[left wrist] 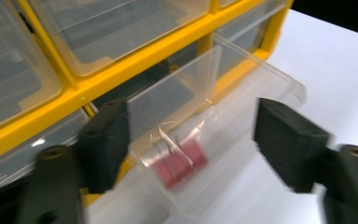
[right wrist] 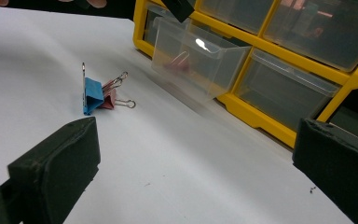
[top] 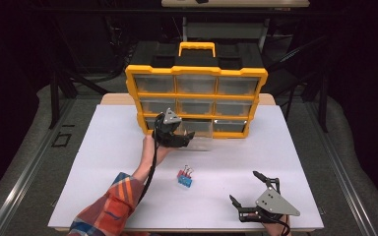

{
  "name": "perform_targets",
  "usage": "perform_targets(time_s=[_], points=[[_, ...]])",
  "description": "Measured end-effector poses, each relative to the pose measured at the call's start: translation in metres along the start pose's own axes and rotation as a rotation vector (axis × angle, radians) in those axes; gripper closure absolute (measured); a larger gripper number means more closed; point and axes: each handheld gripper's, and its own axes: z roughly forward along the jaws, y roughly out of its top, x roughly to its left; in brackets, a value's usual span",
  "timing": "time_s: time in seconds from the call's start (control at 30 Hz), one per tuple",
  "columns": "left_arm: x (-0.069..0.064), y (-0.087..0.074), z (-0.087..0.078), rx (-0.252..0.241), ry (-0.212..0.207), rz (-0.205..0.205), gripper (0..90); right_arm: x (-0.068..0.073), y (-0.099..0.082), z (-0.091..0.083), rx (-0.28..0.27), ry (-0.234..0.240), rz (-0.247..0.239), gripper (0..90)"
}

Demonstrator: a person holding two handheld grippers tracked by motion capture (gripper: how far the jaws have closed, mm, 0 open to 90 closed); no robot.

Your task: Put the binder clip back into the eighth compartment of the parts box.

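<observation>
Risk of the clear drawer (left wrist: 200,121) tipping out of the yellow organizer (top: 196,93), spilling its red clip (left wrist: 179,163), with left gripper (left wrist: 191,140) jaws apart around it and right gripper (top: 253,192) wide, idle.

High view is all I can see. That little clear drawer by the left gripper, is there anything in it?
Observer: Yes. The left gripper view shows one red binder clip lying in the clear drawer.
Operator: Is the gripper squeezing the drawer?
Observer: It doesn't look like it. The left gripper has its jaws open, one on each side of the drawer's front, and a gap shows at the right jaw.
Operator: And that tiny colourful thing on the table?
Observer: In the right gripper view it is two clips touching: a blue binder clip and a pink binder clip with silver wire handles.
</observation>
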Motion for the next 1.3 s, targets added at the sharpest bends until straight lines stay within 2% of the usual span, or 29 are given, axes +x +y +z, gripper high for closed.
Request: perform_targets(time_s=[0.1,0.2,0.37,0.57,0.87,0.93,1.0,1.13,1.3], points=[[-0.003,-0.003,-0.008,-0.015,0.007,0.025,15.7,0.000,0.000,0.000,0.001,-0.001,0.000,0.2],[-0.004,-0.007,-0.017,-0.022,-0.001,0.047,14.0,0.000,0.000,0.000,-0.001,-0.002,0.001,0.2],[-0.007,-0.018,-0.034,-0.026,-0.014,0.068,5.1,0.000,0.000,0.000,0.005,-0.001,0.002,0.2],[-0.013,-0.038,-0.046,-0.020,-0.021,0.070,0.3,0.000,0.000,0.001,0.010,0.001,0.003,0.3],[-0.030,-0.070,-0.050,-0.013,-0.034,0.039,0.0,0.000,0.000,0.001,0.012,0.002,0.002,0.3],[-0.035,-0.076,-0.051,-0.001,-0.031,0.048,0.0,0.000,0.000,0.001,0.012,0.001,0.003,0.2],[-0.039,-0.081,-0.052,0.006,-0.032,0.055,0.0,0.000,0.000,0.001,0.013,0.001,0.004,0.3],[-0.045,-0.091,-0.058,-0.001,-0.026,0.043,0.0,0.001,0.000,0.000,0.013,0.000,-0.001,0.3],[-0.049,-0.095,-0.059,-0.016,-0.025,0.026,0.0,0.000,0.000,0.003,0.013,-0.001,0.005,0.2]])
